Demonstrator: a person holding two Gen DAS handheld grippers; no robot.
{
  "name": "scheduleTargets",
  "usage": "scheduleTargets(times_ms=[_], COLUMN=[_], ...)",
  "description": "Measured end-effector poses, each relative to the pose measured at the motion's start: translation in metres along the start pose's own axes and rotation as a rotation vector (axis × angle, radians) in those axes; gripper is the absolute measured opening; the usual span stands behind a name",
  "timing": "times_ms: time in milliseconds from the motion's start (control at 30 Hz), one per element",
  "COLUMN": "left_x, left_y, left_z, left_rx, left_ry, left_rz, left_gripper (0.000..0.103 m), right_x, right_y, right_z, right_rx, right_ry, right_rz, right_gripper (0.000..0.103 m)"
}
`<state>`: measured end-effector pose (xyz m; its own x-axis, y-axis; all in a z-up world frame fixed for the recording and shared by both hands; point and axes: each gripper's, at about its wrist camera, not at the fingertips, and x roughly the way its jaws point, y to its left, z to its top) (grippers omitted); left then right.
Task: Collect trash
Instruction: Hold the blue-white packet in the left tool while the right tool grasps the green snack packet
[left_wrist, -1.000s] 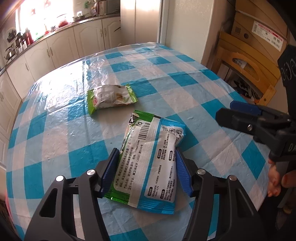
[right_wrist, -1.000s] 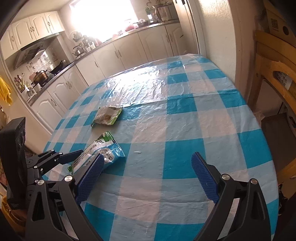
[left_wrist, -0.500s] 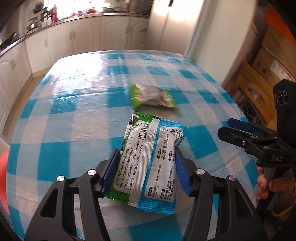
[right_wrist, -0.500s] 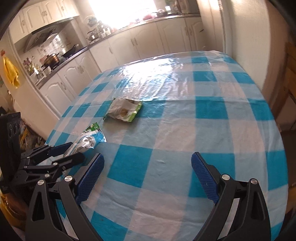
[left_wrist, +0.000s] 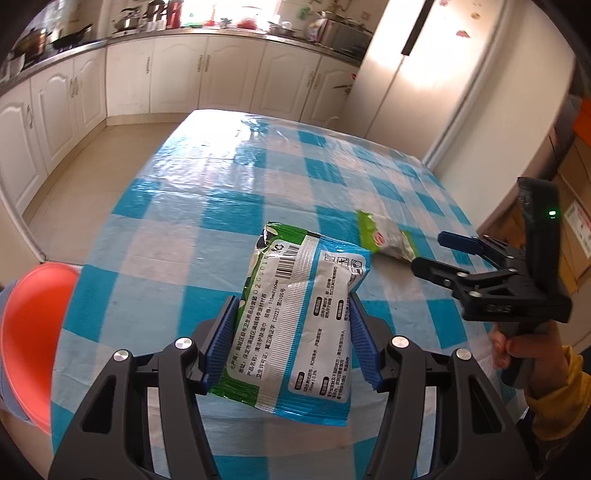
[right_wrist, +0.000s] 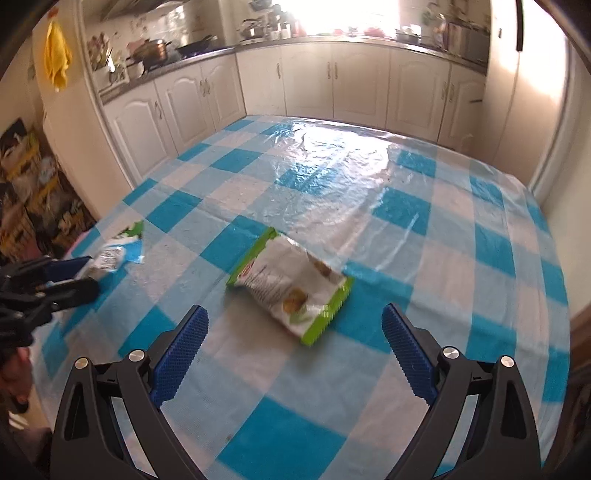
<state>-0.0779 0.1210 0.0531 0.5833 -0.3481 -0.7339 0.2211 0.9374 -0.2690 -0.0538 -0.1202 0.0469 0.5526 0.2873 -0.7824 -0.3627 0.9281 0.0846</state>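
Note:
My left gripper (left_wrist: 291, 336) is shut on a green, white and blue wet-wipe packet (left_wrist: 299, 317) and holds it above the near left part of the checked table (left_wrist: 207, 206). The packet also shows in the right wrist view (right_wrist: 114, 254). A crumpled green and white snack bag (right_wrist: 291, 288) lies on the table just ahead of my open, empty right gripper (right_wrist: 293, 350). The bag also shows in the left wrist view (left_wrist: 384, 238), with the right gripper (left_wrist: 439, 251) beside it.
An orange bin (left_wrist: 29, 332) stands off the table's left edge. White kitchen cabinets (right_wrist: 332, 81) run along the far wall. Cardboard boxes (left_wrist: 576, 206) stand at the right of the left wrist view. A fridge (left_wrist: 428, 74) stands beyond the table.
My left gripper has carried the packet leftward, bringing the orange bin into view. My right gripper has moved up to the snack bag, which now lies just ahead of its fingers.

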Motion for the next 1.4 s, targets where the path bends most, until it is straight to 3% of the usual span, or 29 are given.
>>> scheduleTargets(times_ms=[367,600,700,1000,1400], left_x=[-0.002,0.0,0.001,-0.002,-0.007], left_y=[0.026,0.033,0.035,0.038,0.048], left_z=[0.004,0.006,0.006,0.004,0.001], left_rx=[-0.059,-0.076,-0.08,-0.091,-0.113], left_ry=[-0.009,-0.013,-0.013,-0.017,-0.027], left_rz=[0.034,0.036,0.034,0.034,0.05], left_gripper=[0.059,0.059,0.059,0.059,0.059], right_x=[0.039,0.042,0.042,0.041,0.035], right_y=[-0.009,-0.004,-0.001,0.002,0.003], right_z=[0.02,0.02,0.019,0.021,0.016], right_rx=[-0.063,-0.08,-0.09,-0.098,0.004], right_ry=[0.055,0.055,0.054,0.056,0.024], right_rz=[0.019,0.037,0.033,0.012,0.009], right_gripper=[0.094,0.093,0.08,0.06,0.052])
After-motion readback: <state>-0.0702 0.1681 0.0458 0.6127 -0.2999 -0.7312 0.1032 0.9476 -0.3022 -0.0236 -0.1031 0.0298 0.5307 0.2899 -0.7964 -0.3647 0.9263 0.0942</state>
